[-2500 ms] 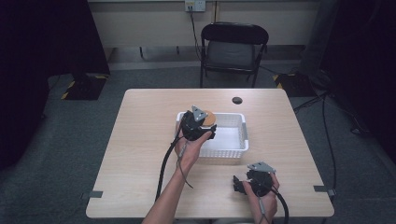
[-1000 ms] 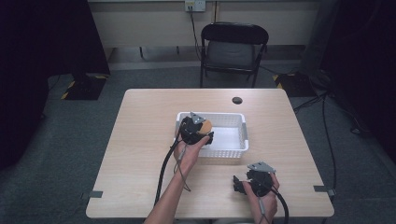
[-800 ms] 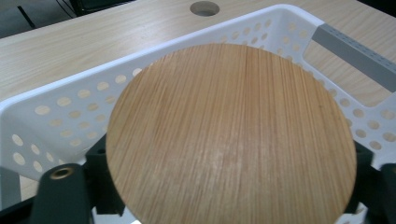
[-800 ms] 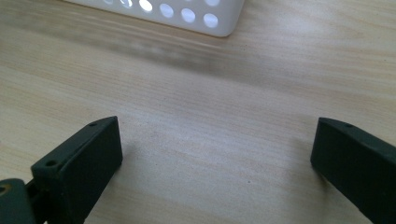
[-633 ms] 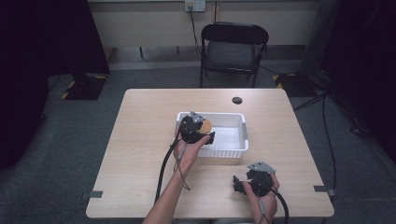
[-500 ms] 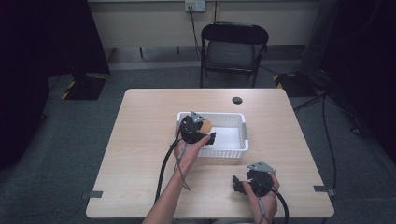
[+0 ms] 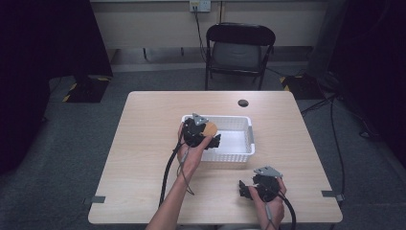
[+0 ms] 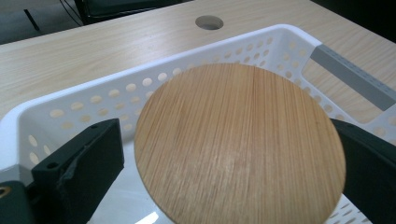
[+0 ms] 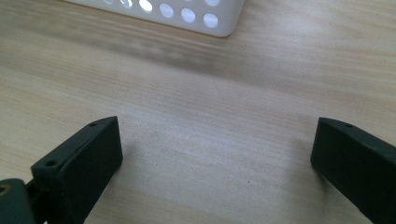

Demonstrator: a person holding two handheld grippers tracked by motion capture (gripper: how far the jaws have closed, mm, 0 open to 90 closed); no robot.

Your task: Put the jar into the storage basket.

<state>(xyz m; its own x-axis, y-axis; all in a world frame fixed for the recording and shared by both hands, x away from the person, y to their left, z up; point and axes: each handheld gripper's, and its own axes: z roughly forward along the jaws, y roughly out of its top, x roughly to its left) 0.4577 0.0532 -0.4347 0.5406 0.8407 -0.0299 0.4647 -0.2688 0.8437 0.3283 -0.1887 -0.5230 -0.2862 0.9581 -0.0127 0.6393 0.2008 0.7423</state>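
Note:
A round wooden disc (image 8: 238, 144) (image 7: 209, 128) stands tilted over the left end of a white perforated basket (image 8: 261, 39) (image 7: 225, 161). My left gripper (image 8: 224, 154) (image 7: 211, 139) straddles the disc. Its jaws have just been opening. The left jaw stands clear of the disc's edge, while the right jaw sits close behind the other edge. My right gripper (image 9: 219, 154) (image 7: 245, 189) rests low over the bare table (image 9: 224, 107) near the front right, open with nothing between its jaws.
The basket has a grey handle strip (image 8: 350, 77) at its far end. A dark cable hole (image 7: 243, 102) (image 8: 209, 22) lies beyond the basket. A black chair (image 7: 239, 48) stands behind the table. The basket's corner (image 9: 205, 21) is just ahead of the right gripper.
Since the earliest frame the left gripper has sunk a little over the basket's left end with the disc. The right hand has stayed put.

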